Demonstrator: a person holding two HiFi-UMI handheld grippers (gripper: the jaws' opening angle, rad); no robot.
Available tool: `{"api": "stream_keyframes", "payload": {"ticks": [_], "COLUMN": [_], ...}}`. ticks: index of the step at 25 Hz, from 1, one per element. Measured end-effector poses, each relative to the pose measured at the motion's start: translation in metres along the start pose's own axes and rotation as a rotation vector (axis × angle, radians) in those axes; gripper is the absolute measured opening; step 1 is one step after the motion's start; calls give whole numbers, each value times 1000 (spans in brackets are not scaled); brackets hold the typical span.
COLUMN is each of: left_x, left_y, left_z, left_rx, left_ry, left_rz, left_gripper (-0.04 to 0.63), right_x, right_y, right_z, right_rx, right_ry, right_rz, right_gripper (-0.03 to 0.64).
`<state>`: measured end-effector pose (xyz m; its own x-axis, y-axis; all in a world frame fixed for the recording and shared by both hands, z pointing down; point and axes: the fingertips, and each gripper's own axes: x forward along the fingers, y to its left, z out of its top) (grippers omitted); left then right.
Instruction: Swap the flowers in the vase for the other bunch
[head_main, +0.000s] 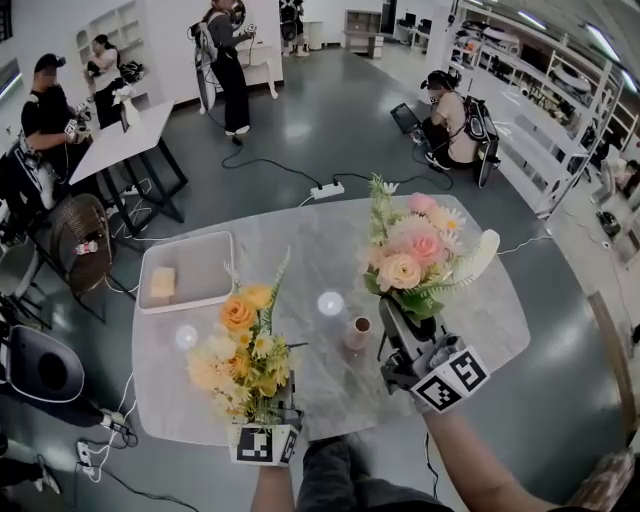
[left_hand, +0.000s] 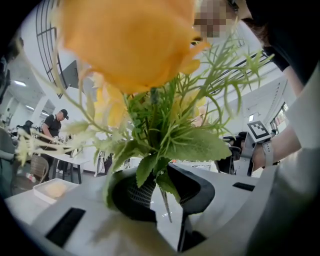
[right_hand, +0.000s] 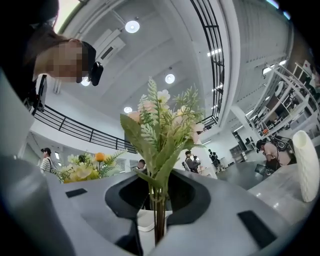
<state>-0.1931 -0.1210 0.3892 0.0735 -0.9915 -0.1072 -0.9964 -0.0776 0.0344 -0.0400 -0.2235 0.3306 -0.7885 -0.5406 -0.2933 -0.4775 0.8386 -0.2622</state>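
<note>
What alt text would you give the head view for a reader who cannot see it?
Two hand-held grippers hold artificial bouquets above a grey marble table: the left gripper grips a yellow-orange bunch, the right gripper a pink bunch. Between them stands a small brown pot; a white tray lies farther left.

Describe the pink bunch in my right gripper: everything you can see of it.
The pink bunch looks artificial: pink and peach roses, a white daisy-like bloom, pale fern sprigs and broad green leaves. Its thin green stems, bundled together, are clamped in the right gripper, which holds it upright above the right half of the marble table. It is clear of the yellow bunch.
</note>
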Motion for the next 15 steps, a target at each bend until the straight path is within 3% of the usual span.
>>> {"api": "stream_keyframes", "payload": {"ticks": [15], "left_x": [7], "left_y": [-29], "left_z": [-9], "left_rx": [-22], "left_ry": [43], "left_rz": [-87], "left_gripper": [81], "right_x": [37], "right_y": [-9], "right_z": [-7], "right_rx": [-34], "right_ry": [-9], "right_rz": [49], "right_gripper": [100]}}
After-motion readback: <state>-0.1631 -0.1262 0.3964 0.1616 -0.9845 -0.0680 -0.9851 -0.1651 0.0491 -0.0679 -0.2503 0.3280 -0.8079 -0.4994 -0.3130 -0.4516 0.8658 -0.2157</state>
